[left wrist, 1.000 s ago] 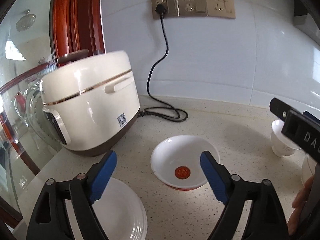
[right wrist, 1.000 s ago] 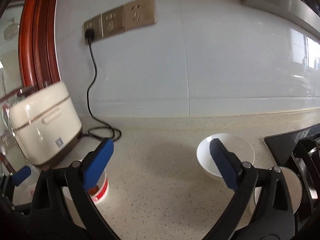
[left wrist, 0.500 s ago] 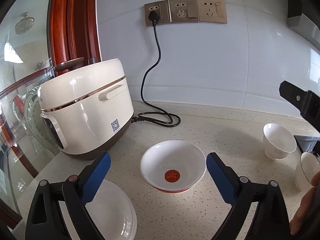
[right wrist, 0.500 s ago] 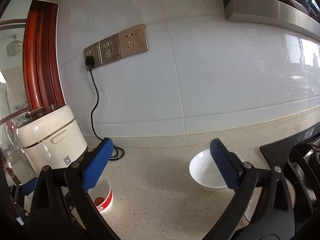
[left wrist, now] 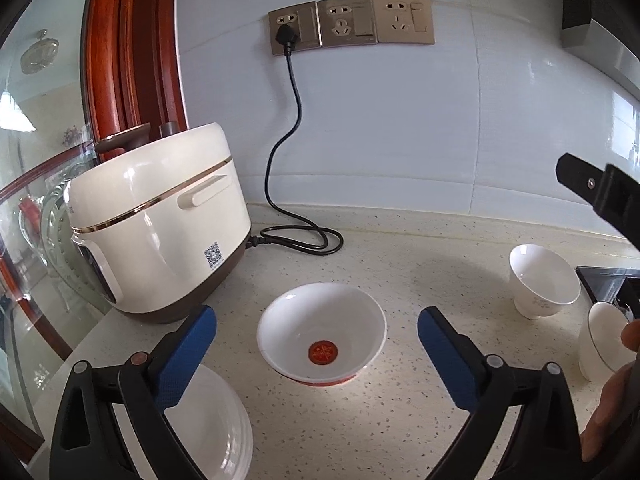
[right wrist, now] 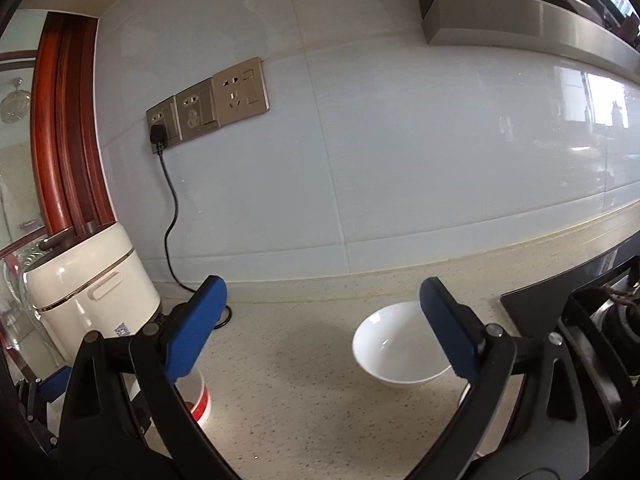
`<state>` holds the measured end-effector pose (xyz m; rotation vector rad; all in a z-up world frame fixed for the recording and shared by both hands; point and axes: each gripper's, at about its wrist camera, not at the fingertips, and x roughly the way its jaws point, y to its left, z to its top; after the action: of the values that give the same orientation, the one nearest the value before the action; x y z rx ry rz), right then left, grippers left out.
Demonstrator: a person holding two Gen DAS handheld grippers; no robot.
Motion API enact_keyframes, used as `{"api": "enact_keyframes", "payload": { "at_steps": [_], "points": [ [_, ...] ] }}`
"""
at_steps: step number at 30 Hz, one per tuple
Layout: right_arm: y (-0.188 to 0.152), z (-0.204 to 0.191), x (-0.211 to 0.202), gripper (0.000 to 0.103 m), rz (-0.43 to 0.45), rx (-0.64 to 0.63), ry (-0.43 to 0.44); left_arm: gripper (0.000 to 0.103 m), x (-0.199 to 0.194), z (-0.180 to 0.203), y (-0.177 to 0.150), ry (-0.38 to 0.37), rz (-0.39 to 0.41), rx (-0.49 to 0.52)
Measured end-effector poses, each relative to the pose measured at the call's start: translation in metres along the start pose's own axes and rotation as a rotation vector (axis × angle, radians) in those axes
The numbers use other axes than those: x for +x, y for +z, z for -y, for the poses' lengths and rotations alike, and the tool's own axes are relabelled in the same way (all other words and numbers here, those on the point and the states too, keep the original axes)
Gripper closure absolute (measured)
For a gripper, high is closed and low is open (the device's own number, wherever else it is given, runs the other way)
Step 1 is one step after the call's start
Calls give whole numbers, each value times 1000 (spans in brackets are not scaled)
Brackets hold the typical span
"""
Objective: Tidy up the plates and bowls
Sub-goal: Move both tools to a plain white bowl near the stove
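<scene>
The shallow white bowl with a red round mark in its bottom and a red foot sits upright on the speckled beige stone desk, ahead of my left tool and between the lines of its two blue-padded fingers. The jaws of that tool are opening and stand wide; the pads touch nothing, and the bowl lies beyond their tips, apart from them. Under the left finger, at the near left edge of the desk, a stack of plain white plates lies flat.

To the right, well apart from the red-marked bowl, a small white footed bowl stands upright, and just beside it, nearer to me, a second white bowl with a thin dark rim line shows partly behind my fingertips.

My right tool hangs released, jaws wide, with nothing between the pads. In its view a plain white bowl rests on the desk, partly hidden by the right finger.

Behind the red-marked bowl on the left stands a cream rice cooker with a brown base; its black power cord loops on the desk and climbs to the brass-coloured wall sockets. A black gas hob lies at the right end.
</scene>
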<state>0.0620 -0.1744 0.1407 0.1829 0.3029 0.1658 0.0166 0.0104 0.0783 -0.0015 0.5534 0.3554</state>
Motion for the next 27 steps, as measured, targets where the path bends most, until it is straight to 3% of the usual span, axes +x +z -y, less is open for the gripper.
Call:
{"api": "enact_keyframes", "payload": {
  "at_steps": [19, 27],
  "points": [
    [13, 34, 22, 4, -114, -1, -107, 1, 10, 41, 13, -73, 8, 72],
    [19, 76, 26, 4, -149, 69, -163, 1, 21, 65, 23, -94, 9, 96]
  ]
}}
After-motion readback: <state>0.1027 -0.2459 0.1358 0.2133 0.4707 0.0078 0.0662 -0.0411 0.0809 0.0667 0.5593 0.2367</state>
